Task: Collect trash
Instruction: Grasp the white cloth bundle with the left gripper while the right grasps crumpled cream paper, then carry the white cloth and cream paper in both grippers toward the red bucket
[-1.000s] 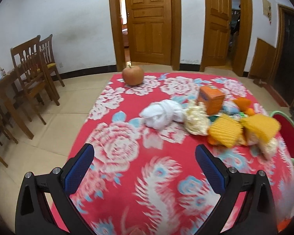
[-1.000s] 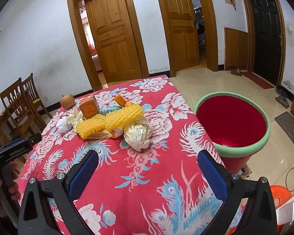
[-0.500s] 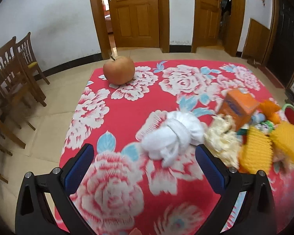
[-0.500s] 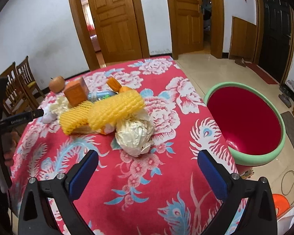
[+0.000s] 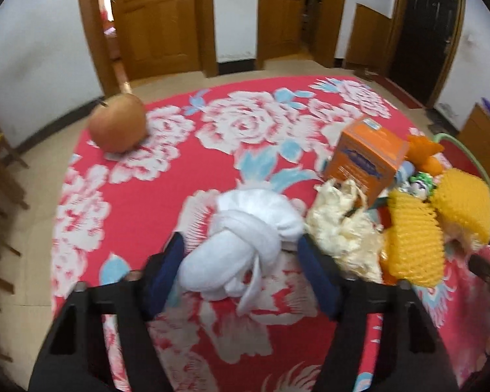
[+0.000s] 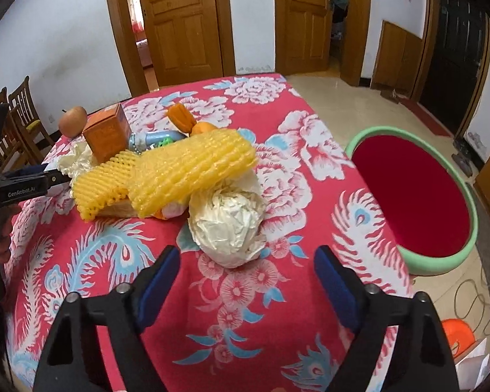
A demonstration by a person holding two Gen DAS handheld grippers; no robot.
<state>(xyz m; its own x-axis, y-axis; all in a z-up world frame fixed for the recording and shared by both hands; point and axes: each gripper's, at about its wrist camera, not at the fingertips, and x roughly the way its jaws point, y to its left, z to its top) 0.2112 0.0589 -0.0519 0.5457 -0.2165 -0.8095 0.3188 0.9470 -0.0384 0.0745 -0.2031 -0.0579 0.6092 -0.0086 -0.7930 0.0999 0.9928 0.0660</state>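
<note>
Only right wrist view shows the red bin [image 6: 418,196] fully.

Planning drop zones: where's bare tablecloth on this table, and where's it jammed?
Free: the far stretch of the tablecloth between the apple and the orange box, and the near part in front of the paper ball. Crowded: the box, yellow foam nets and white cloth bundle cluster together.

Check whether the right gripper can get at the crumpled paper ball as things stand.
Probably yes. The paper ball sits just ahead of the right gripper, whose jaws have been closing but remain wider than it. Only bare tablecloth lies between; the yellow foam netting rests behind.
</note>
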